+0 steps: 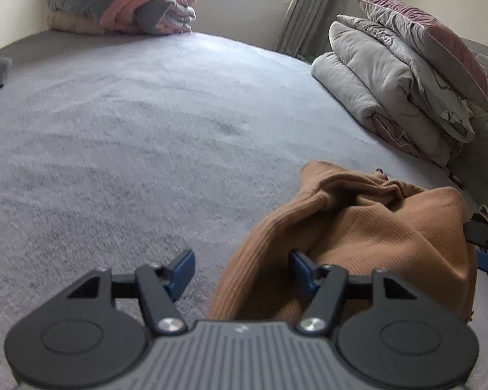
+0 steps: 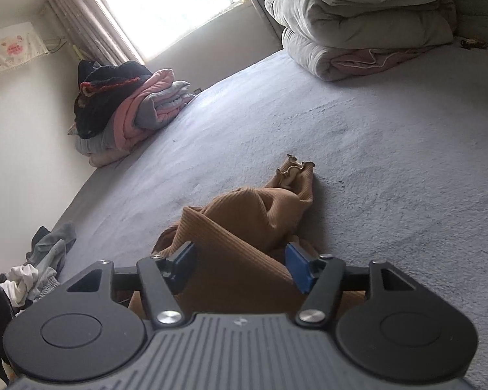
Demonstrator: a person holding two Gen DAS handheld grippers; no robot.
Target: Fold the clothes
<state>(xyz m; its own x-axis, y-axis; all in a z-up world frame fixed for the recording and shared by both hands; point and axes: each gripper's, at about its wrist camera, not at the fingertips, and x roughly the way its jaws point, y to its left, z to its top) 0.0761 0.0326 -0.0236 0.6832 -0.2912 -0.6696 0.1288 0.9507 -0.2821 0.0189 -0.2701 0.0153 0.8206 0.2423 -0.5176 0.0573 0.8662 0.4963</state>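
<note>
The top (image 1: 358, 237) is lying bunched on the bed (image 1: 146, 123), at 2 o'clock of the left gripper (image 1: 240, 271). Both grippers' jaws are standing half open, gripping nothing. The right gripper (image 2: 240, 265) is straddling a ridge; better seeking hem corners first.

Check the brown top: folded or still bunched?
Bunched. The brown top lies in a crumpled heap with loose ridges, no flat folds.
</note>
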